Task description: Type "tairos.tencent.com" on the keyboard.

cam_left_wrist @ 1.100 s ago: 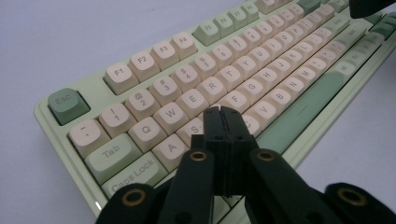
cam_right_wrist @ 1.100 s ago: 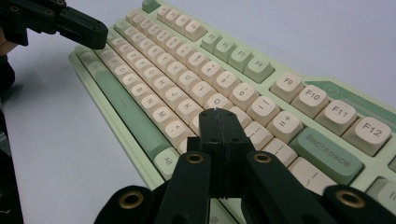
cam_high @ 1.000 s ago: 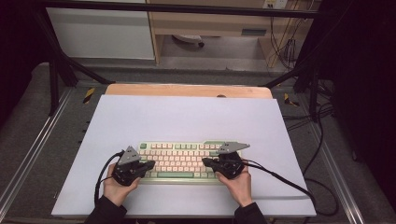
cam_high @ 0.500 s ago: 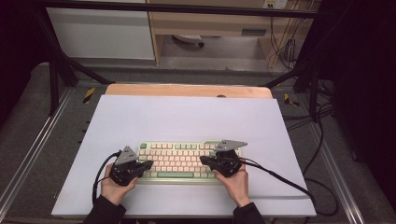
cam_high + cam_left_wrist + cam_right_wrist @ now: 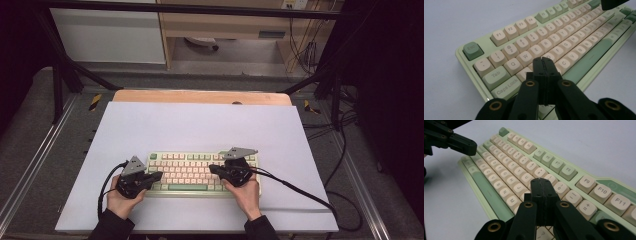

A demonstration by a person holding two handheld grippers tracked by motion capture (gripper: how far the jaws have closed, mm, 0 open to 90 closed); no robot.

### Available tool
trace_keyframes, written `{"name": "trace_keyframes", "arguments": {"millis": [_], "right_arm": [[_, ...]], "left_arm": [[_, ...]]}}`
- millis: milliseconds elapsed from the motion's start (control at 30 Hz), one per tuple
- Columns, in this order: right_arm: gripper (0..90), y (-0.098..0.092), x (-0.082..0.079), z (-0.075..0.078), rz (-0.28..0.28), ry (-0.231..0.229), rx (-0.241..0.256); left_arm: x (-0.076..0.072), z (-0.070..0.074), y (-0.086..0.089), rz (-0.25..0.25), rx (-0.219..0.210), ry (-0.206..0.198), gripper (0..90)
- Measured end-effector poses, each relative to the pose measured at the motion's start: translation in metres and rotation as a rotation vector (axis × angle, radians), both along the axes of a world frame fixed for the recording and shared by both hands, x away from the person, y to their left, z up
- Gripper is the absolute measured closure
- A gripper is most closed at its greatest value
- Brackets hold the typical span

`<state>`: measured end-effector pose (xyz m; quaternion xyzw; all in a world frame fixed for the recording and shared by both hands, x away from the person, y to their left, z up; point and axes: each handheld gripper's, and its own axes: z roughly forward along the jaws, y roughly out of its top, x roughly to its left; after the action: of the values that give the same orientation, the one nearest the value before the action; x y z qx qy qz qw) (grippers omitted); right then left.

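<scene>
A pale green keyboard with cream keys lies near the front of the white mat. My left gripper is shut and hovers over the keyboard's left end, its tip above the A and S keys of the keyboard. In the left gripper view the closed jaws of my left gripper hold nothing. My right gripper is shut too, over the right half. The right gripper view has my right gripper above the keys near K and L of the keyboard, with the left gripper farther off.
A wooden board edges the mat at the back. A black cable trails from the right gripper across the mat's right front. Metal rails and more cables border the table on both sides.
My right gripper has shifted slightly left over the keys. My left gripper has edged a little left. Both stay shut.
</scene>
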<state>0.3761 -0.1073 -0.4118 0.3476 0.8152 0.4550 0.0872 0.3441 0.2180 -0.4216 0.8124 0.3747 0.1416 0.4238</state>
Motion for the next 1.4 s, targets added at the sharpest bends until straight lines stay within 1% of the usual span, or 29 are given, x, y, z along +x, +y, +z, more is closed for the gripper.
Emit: {"name": "trace_keyframes", "arguments": {"millis": [267,300,433,567,733,867,933,1033,1167,1200,1267,1400], "right_arm": [[90.0,0.015,0.009,-0.005,-0.008,0.007,-0.034],[90.0,0.016,0.011,-0.006,-0.008,0.006,-0.044],[90.0,0.018,0.014,-0.011,-0.015,0.020,-0.060],[90.0,0.020,0.016,-0.016,-0.017,0.023,-0.077],[90.0,0.021,0.016,-0.018,-0.020,0.030,-0.080],[90.0,0.021,0.017,-0.019,-0.014,0.022,-0.086],[90.0,0.021,0.016,-0.021,-0.012,0.026,-0.093],[90.0,0.022,0.016,-0.021,-0.013,0.026,-0.089],[90.0,0.021,0.015,-0.020,-0.013,0.032,-0.088],[90.0,0.021,0.015,-0.019,-0.009,0.018,-0.083],[90.0,0.020,0.014,-0.016,-0.004,0.015,-0.072],[90.0,0.018,0.011,-0.011,0.000,0.007,-0.070]], "left_arm": [[0.000,0.000,0.001,0.001,-0.001,-0.001,90.0],[0.000,0.000,0.001,0.001,-0.002,-0.001,90.0],[0.000,0.000,0.001,0.001,-0.001,-0.002,90.0],[0.000,0.000,0.001,0.001,-0.001,-0.002,90.0],[0.000,0.001,0.002,0.003,-0.003,-0.003,90.0],[0.000,0.001,0.002,0.003,-0.002,-0.004,90.0],[0.000,0.001,0.002,0.004,-0.004,-0.005,90.0],[0.000,0.001,0.002,0.006,-0.005,-0.005,90.0],[0.000,0.001,0.002,0.005,-0.005,-0.006,90.0],[0.000,0.001,0.002,0.005,-0.005,-0.005,90.0],[0.000,0.001,0.002,0.006,-0.005,-0.005,90.0],[0.000,0.001,0.002,0.006,-0.006,-0.005,90.0]]}}
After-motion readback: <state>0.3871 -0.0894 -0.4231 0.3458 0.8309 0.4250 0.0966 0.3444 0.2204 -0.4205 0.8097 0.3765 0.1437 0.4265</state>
